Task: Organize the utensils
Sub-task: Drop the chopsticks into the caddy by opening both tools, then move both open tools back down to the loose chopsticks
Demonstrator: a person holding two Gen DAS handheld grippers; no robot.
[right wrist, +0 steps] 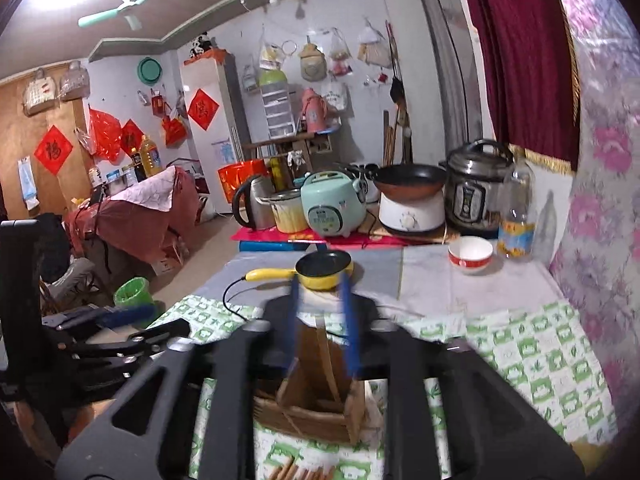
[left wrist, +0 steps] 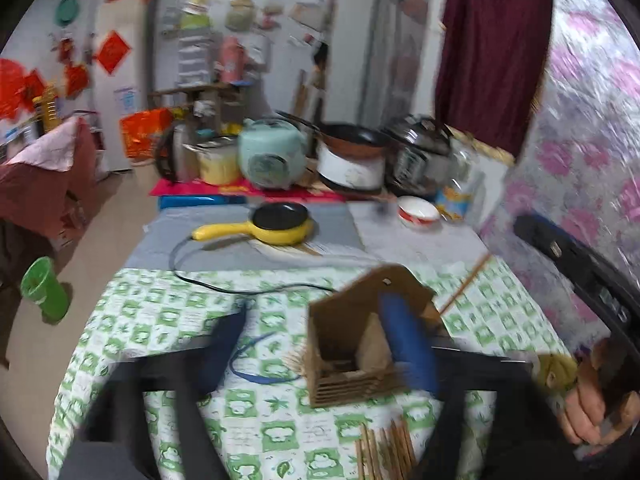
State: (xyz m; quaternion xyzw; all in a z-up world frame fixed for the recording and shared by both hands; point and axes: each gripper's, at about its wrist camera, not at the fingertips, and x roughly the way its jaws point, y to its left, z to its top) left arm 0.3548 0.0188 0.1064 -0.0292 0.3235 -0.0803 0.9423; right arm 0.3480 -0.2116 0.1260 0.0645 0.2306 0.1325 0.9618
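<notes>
Scene: green-check tablecloth (left wrist: 168, 320), wooden utensil holder (left wrist: 344, 356) standing mid-table | L gripper (left wrist: 320, 344): jaws spread wide, nothing held | R gripper (right wrist: 322, 320): jaws part-open over holder, empty | Progress: looks early; chopsticks (left wrist: 384, 452) lie loose at near edge, one chopstick (left wrist: 464, 284) beside holder, holder mostly empty.

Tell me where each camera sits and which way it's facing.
Left wrist: rides the left tool, facing down along the table at the wooden utensil holder; a hand shows at right.
Right wrist: rides the right tool, over the same holder; the left tool shows at left.
Shared: holder, yellow pan, chopsticks.
</notes>
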